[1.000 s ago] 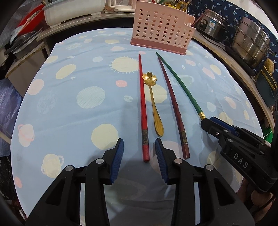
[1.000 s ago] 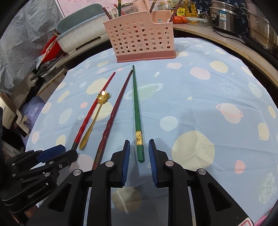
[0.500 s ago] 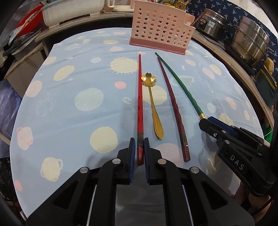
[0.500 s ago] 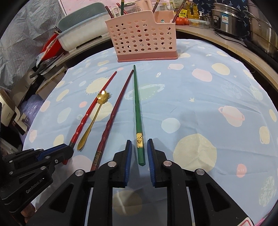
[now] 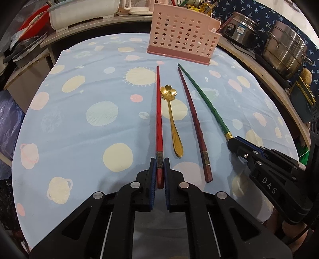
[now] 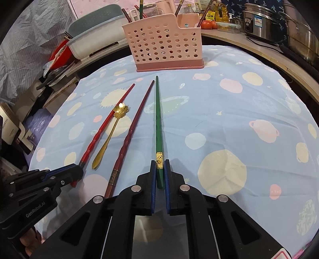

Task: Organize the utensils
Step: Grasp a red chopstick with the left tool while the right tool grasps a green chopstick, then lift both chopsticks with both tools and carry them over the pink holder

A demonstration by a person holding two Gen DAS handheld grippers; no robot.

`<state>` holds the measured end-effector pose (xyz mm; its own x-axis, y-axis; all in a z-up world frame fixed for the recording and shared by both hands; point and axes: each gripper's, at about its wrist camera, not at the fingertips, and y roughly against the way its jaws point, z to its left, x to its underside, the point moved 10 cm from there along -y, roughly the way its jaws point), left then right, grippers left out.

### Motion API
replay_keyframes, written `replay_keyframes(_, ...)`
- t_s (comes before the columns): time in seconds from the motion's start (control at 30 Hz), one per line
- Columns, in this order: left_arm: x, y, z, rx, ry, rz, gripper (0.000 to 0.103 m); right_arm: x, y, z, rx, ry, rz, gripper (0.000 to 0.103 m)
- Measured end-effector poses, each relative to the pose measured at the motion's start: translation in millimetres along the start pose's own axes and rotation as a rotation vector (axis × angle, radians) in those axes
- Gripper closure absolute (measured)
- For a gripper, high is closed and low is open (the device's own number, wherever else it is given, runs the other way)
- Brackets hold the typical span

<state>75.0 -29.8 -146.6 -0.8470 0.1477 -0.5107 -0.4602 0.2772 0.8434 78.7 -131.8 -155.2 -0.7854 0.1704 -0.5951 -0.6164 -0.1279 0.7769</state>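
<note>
My left gripper (image 5: 159, 162) is shut on the near end of a red chopstick (image 5: 158, 119) lying on the blue cloth. My right gripper (image 6: 159, 164) is shut on the near end of a green chopstick (image 6: 158, 123). Between them lie a gold flower spoon (image 5: 173, 121) and a dark red chopstick (image 5: 194, 121), both flat on the cloth. A pink perforated utensil basket (image 5: 182, 42) stands at the far edge; it also shows in the right wrist view (image 6: 164, 49) with several utensils upright in it. The right gripper shows in the left wrist view (image 5: 235, 142).
The round table carries a blue planet-print cloth (image 5: 89, 123). Steel pots (image 5: 287, 49) stand on a counter at the right. A white tub (image 5: 83, 12) and red items sit on a shelf at the back left. The left gripper shows in the right wrist view (image 6: 75, 172).
Both grippers have closed: the left one onto the red chopstick's end, the right one onto the green chopstick's end. Both have also moved slightly forward along the chopsticks.
</note>
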Motion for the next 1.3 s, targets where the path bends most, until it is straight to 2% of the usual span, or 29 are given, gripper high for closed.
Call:
replay_keyframes(0.4, -29.5, 55.9, -5.5, 0.042, 0.015, -0.117, 0.096, -30.4, 50.8, -6.0, -0.026, -0.03, -0.117, 0.096)
replay_keyframes(0.83, -96.4, 114.0, -10.3, 0.058, 0.008, -0.277, 0.096, -92.8, 110.5, -10.1, -0.064, -0.083, -0.273, 0.096)
replay_keyframes(1.07, -137.1, 132.5, -16.8, 0.047, -0.018, -0.351, 0.096, -120.9, 123.5, -6.6, -0.076, -0.078, -0.322, 0.096)
replay_keyframes(1.3, -163.9, 140.6, -19.2, 0.038, -0.031, -0.391, 0.096, -142.1, 130.2, -7.7, -0.07, -0.073, -0.352, 0.096)
